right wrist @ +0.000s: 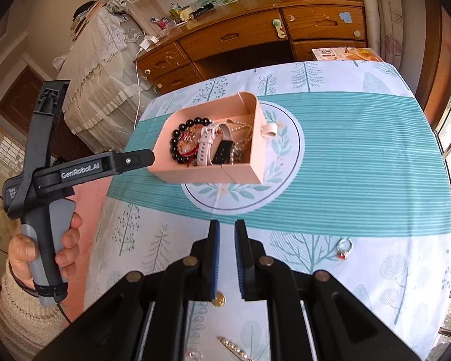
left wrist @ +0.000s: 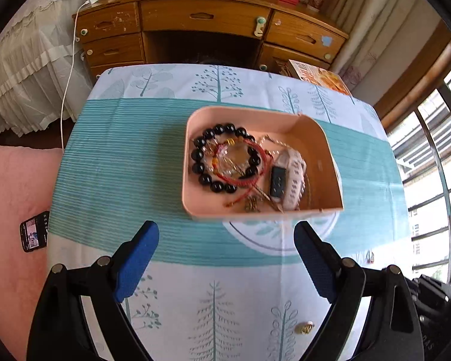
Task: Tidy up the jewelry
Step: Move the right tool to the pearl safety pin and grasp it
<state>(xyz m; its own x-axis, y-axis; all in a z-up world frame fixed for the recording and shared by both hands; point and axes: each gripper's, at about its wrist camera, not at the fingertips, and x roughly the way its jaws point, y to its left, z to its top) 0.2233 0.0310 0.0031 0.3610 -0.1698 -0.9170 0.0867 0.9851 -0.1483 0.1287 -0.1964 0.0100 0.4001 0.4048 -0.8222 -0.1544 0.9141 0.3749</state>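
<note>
Tablecloth (left wrist: pixel 111 156) is carrying the box (left wrist: pixel 195 186), collecting bracelets (left wrist: pixel 222 156). Left gripper (left wrist: pixel 225 237) is standing wide, empty; right gripper (right wrist: pixel 227 228) is sitting nearly closed, empty (ring (right wrist: pixel 344 248) waiting nearby).

Tablecloth (left wrist: pixel 111 162) is showing a teal striped band across white cloth printed with teal-grey trees and leaves. Pink box (left wrist: pixel 195 204) is holding a glossy black bead bracelet (left wrist: pixel 206 150), a red cord bracelet (left wrist: pixel 257 162), a white watch strap (left wrist: pixel 294 174) and a black watch face (left wrist: pixel 276 183). Blue pads (left wrist: pixel 138 258) are sitting on the black left gripper (left wrist: pixel 225 240). Gold ring (left wrist: pixel 305 328) is lying on the white part. Silver ring with a red stone (right wrist: pixel 344 248) is shining. Wooden desk (left wrist: pixel 204 18) is looking honey-brown. Sleeve (right wrist: pixel 21 316) is showing cream knit.
</note>
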